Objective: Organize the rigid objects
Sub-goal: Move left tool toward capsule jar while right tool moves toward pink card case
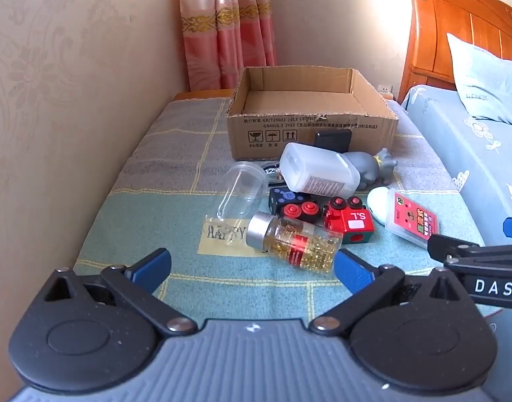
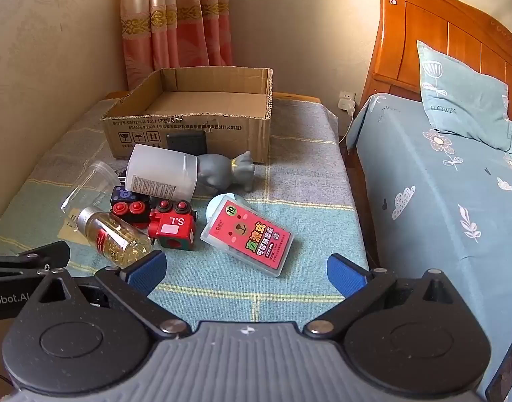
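Capsule bottle on side, silver cap pointing left; left tongs, right tongs wide, empty.

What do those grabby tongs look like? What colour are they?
Both tongs look alike. The left tongs have two blue ribbed fingertips on black jointed links with silver rivets, two round black discs, and a grey ridged body in the middle. The right tongs match. White letters show on their sides: "DAS" on one, "Robot.AI" on the other. No sleeves or cables are visible.
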Action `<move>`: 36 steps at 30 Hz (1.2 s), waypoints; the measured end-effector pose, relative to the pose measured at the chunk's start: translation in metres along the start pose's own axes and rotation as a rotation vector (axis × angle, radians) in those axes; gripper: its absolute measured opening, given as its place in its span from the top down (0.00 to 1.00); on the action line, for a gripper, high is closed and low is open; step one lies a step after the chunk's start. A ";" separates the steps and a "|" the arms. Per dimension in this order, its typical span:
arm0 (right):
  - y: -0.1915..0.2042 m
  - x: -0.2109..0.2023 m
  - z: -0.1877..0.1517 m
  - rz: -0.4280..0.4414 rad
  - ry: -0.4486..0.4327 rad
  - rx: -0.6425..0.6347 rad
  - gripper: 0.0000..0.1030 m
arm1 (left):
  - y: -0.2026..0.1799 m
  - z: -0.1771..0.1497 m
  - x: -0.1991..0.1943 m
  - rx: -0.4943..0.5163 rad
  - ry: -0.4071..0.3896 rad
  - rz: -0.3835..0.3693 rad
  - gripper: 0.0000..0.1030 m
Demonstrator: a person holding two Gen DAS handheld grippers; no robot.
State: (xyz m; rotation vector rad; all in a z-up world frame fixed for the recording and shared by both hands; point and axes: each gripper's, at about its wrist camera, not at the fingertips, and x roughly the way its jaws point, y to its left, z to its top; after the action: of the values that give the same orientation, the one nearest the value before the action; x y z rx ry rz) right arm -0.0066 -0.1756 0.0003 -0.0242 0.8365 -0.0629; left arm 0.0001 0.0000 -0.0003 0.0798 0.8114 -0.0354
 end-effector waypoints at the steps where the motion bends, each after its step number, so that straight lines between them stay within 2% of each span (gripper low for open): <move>1: 0.000 0.000 0.000 -0.001 0.001 -0.001 0.00 | 0.000 0.000 0.000 0.002 -0.007 0.004 0.00; 36: 0.000 -0.003 0.005 -0.011 -0.002 -0.008 0.00 | -0.005 0.003 -0.001 -0.001 -0.004 -0.016 0.00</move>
State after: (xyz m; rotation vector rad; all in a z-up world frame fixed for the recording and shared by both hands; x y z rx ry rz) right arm -0.0048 -0.1756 0.0054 -0.0360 0.8345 -0.0697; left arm 0.0016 -0.0048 0.0020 0.0718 0.8084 -0.0505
